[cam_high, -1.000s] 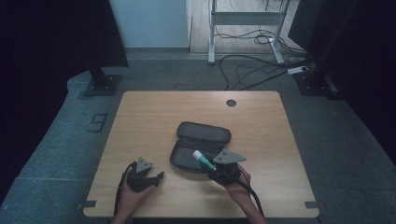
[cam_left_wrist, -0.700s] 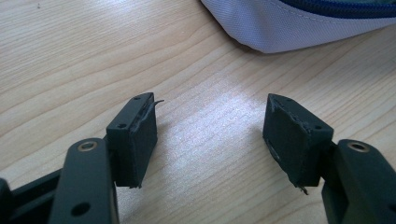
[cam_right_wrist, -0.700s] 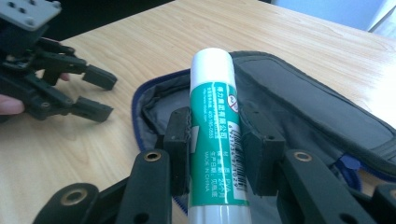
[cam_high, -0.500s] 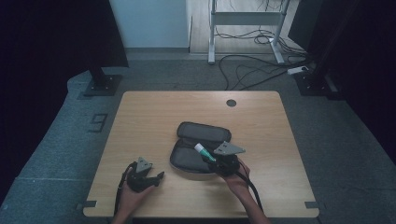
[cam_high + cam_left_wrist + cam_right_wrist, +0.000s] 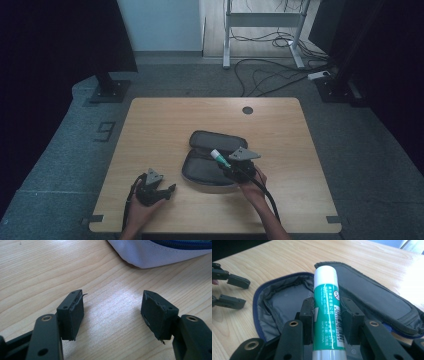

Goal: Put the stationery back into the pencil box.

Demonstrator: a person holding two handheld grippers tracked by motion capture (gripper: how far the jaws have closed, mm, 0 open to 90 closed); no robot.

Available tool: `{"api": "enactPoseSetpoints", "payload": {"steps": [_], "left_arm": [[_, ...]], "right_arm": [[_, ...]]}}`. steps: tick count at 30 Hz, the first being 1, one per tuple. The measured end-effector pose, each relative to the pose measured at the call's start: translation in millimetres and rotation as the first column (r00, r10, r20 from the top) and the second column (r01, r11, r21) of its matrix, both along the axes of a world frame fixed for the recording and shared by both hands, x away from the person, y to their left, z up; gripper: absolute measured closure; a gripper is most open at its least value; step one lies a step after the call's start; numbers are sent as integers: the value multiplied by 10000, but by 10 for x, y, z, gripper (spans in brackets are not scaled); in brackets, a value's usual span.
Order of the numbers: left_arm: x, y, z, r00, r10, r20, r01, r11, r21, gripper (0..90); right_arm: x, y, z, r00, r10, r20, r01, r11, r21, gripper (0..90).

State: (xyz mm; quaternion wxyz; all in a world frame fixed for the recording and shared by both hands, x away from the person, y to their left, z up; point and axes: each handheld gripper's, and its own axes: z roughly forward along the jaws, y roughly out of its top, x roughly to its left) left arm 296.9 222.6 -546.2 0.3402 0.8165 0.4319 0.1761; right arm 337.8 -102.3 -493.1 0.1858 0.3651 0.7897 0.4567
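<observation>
Change: over the last second the right claw (image 5: 231, 165) has carried the glue stick (image 5: 219, 157) forward from the case's near edge to above its open inside; the left claw has stayed put
Tabletop (image 5: 165, 125): wooden, carrying a dark zip case and both claws
Case (image 5: 200, 167): unzipped and spread flat, lid half toward the far edge, grey lining showing in the right gripper view
Right claw: clamped on the green-and-white glue stick (image 5: 327, 307), white cap pointing away over the case
Left claw (image 5: 112, 315): jaws apart, nothing between them, resting near the case's corner
Progress: my guess is the stick is being packed; it is picked up, with lowering, releasing and probably zipping left
</observation>
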Motion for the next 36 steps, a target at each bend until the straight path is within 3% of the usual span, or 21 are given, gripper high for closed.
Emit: {"api": "enactPoseSetpoints", "payload": {"steps": [26, 36], "left_arm": [[0, -2, -1, 10000, -21, -1, 21, 10000, -10, 343], [1, -1, -1, 10000, -29, -5, 29, 10000, -14, 342]], "right_arm": [[88, 178, -290, 9995, 5, -329, -45, 9925, -1223, 644], [87, 245, -364, 9994, 51, -354, -120, 9803, -1974, 642]]}}
